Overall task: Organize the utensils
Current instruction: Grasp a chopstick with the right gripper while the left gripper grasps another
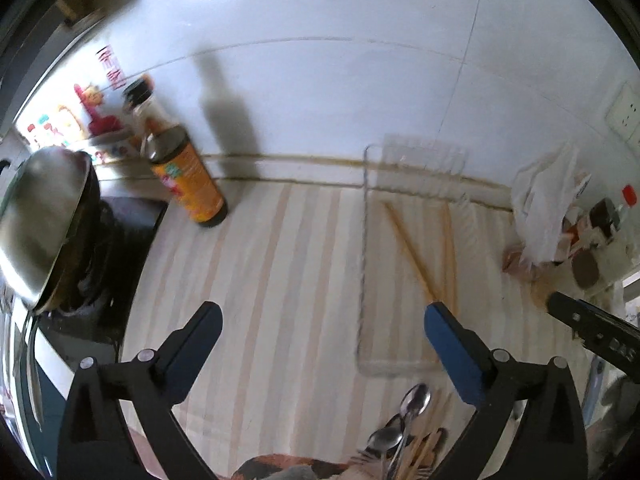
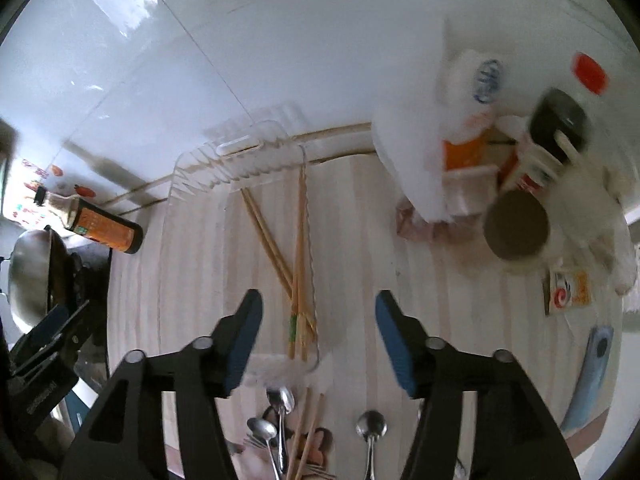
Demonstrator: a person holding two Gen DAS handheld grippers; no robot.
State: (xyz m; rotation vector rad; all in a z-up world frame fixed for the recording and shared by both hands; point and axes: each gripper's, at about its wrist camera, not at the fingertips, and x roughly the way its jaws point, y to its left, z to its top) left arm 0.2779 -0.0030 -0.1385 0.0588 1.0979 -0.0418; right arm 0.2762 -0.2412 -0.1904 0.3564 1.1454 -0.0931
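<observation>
A clear plastic organizer tray (image 2: 188, 184) lies on the striped counter with several wooden chopsticks (image 2: 298, 264) in one compartment. The same tray (image 1: 365, 240) and chopsticks (image 1: 412, 252) show in the left wrist view. Near the front edge lie metal spoons (image 2: 282, 400), loose chopsticks (image 2: 310, 432) and one spoon apart (image 2: 371, 426); the left wrist view shows these spoons (image 1: 414, 398) too. My left gripper (image 1: 323, 320) is open wide over bare counter, nothing between its fingers. My right gripper (image 2: 319, 312) is open above the tray's near end, holding nothing.
A dark sauce bottle with an orange label (image 1: 184, 172) stands by the tiled wall. A steel wok (image 1: 40, 216) sits on the stove at left. At right are a white plastic bag (image 2: 416, 152), jars (image 2: 518, 224) and packets. The right gripper's finger (image 1: 592, 328) shows at the left view's edge.
</observation>
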